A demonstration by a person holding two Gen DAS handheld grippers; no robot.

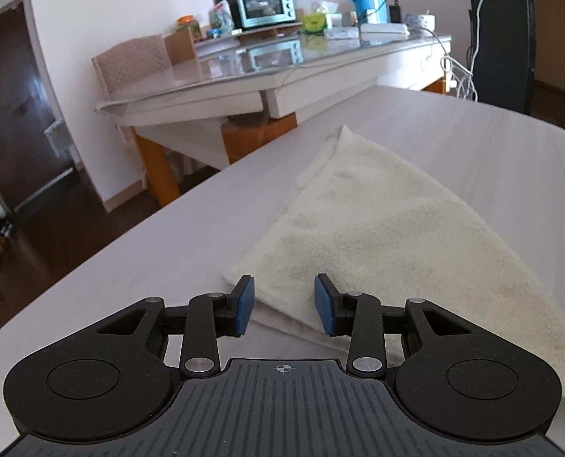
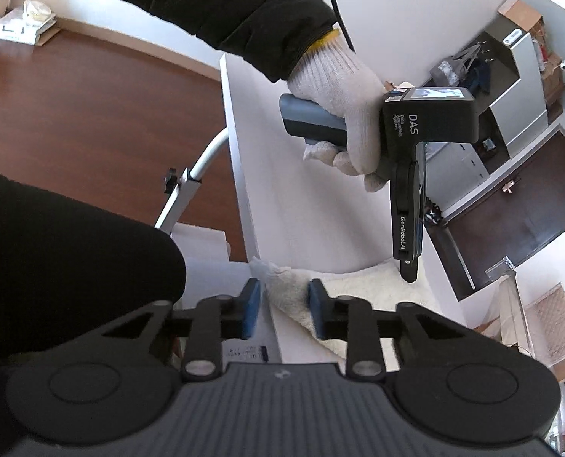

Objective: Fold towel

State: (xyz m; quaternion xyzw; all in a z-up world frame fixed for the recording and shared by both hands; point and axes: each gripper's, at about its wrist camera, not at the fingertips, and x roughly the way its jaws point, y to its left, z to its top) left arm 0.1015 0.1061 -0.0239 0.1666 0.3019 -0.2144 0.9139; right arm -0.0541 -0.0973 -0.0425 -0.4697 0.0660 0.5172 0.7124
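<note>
Nearest the lens in the left wrist view, the left tongs (image 1: 282, 304) stand parted, blue pads apart, with nothing between them; they hang just over the near corner of the cream towel (image 1: 377, 228). That towel lies on the pale desk (image 1: 130, 266), filling the centre and lower right of the frame, and at the near corner a second layer shows under the top one, so it appears doubled at least once. Its far tip points toward the upper middle of the frame.

At the bottom of the right wrist view, the right tongs (image 2: 284, 310) are likewise spread, and a rumpled towel corner (image 2: 286, 285) sits in the gap between the pads at the desk's edge; whether either pad touches the cloth I cannot tell. Higher in that frame a gloved hand (image 2: 343, 114) holds the other tool, its tip hanging down over the towel.

Layered cloth with both tongs released fits two readings: a fold just laid down, or corners about to be taken up for another one.

Risks, as I judge them: terry is soft and slack, so a pinch at the stacked corner may catch only the top layer and peel the fold apart. The rumpled corner lies right at the desk's rim, so a nudge could drag it over the edge, and uneven pulls from the two sides would skew the edges.
</note>
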